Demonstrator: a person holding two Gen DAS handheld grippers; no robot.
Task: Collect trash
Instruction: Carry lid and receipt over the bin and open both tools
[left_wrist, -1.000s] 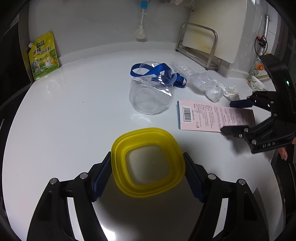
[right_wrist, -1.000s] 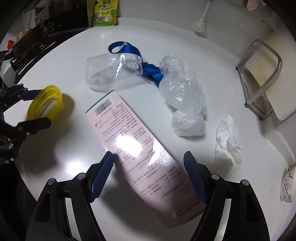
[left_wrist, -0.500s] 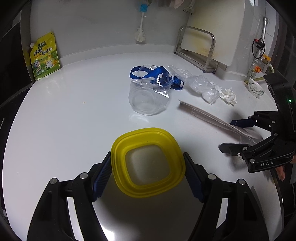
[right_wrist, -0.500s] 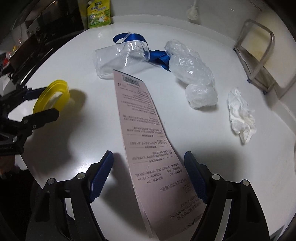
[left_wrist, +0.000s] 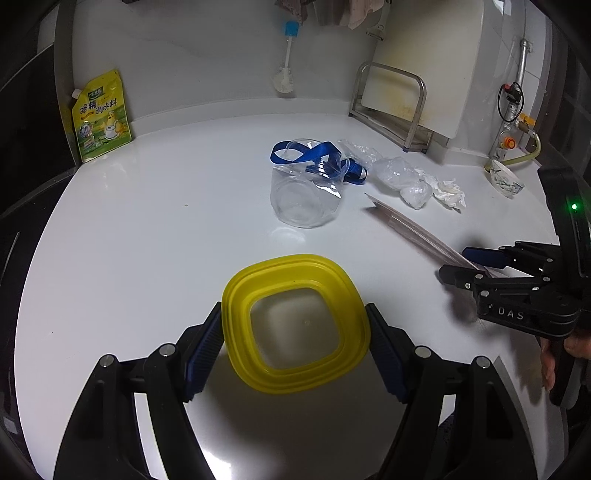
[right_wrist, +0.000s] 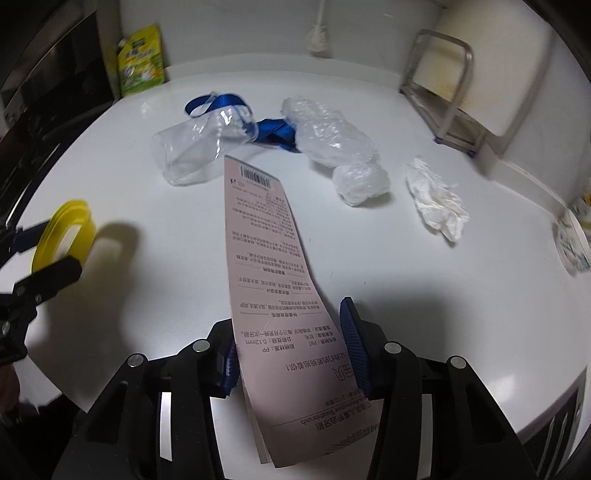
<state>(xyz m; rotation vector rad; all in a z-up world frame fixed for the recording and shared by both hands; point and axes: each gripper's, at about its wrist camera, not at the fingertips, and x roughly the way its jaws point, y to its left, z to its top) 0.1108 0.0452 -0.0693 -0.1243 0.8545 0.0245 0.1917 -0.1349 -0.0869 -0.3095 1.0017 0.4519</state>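
The left gripper (left_wrist: 295, 332) is clamped on a yellow lid (left_wrist: 295, 323), one blue pad pressed to each side of its rim, holding it just above the white counter (left_wrist: 147, 240); the right gripper (right_wrist: 288, 350) has just been closing its jaws on a pink carton (right_wrist: 269, 266), a flat printed pack that stands between the pads with its barcode end raised and pointing away over the counter; the left pad is hidden behind the carton's edge, so whether both pads press it I cannot tell for sure, though the carton is lifted off the surface and seems gripped. A hand (left_wrist: 569, 350) shows at the edge behind that gripper. Beyond the carton's far tip lies a crushed clear bottle (right_wrist: 195, 151) on its side, a blue ribbon (right_wrist: 273, 129) looped round and behind it; just beside the ribbon sits a bundle of clear plastic wrap (right_wrist: 340, 147), and near that a crumpled white tissue (right_wrist: 436, 199); all rest on the counter. Farther back, against the wall, stand a yellow pouch (left_wrist: 101, 114), a white brush (left_wrist: 286, 70) and a metal rack (left_wrist: 391, 107).
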